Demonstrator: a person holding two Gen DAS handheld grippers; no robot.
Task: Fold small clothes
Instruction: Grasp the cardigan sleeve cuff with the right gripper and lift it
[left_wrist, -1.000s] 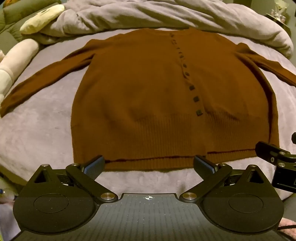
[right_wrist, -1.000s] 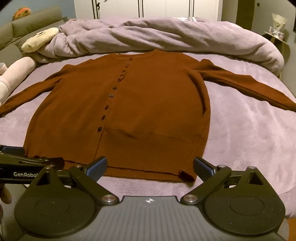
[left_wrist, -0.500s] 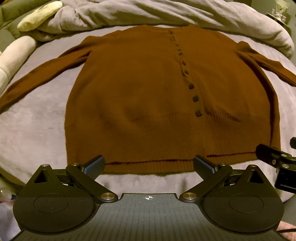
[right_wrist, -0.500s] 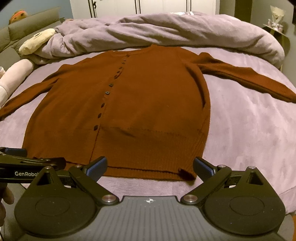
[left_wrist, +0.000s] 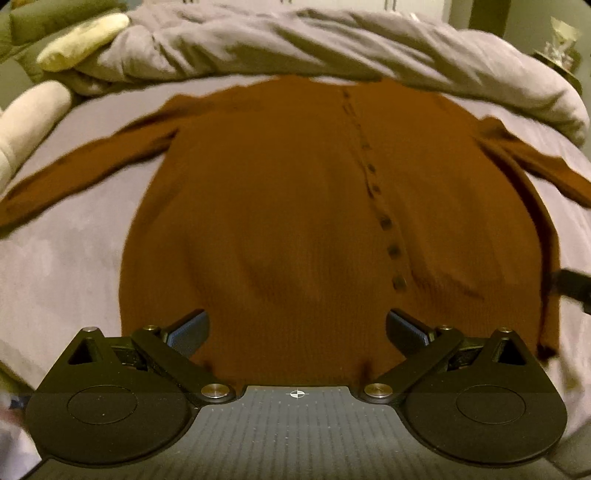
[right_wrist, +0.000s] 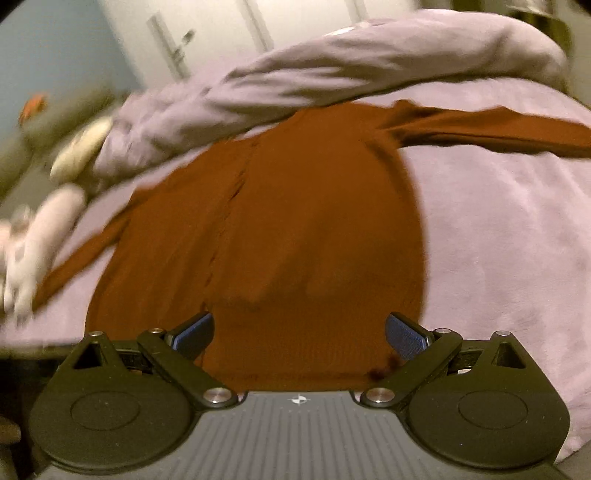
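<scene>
A rust-brown buttoned cardigan (left_wrist: 280, 206) lies flat on the lilac bed, sleeves spread out to both sides. It also shows in the right wrist view (right_wrist: 303, 236), blurred. My left gripper (left_wrist: 297, 330) is open, low over the hem left of the button line, with the hem between its fingers. My right gripper (right_wrist: 299, 334) is open over the hem near the cardigan's right bottom corner. Neither holds cloth. Part of the right gripper (left_wrist: 570, 286) shows at the right edge of the left wrist view.
A bunched lilac duvet (left_wrist: 332, 44) lies across the far side of the bed. Cream and yellow plush cushions (left_wrist: 33, 114) sit at the far left. The lilac sheet (right_wrist: 509, 236) lies right of the cardigan. White wardrobe doors (right_wrist: 221, 33) stand behind.
Both grippers have moved forward and down, from just short of the hem to over it. The right wrist view has tilted and blurred with motion. Both stay open.
</scene>
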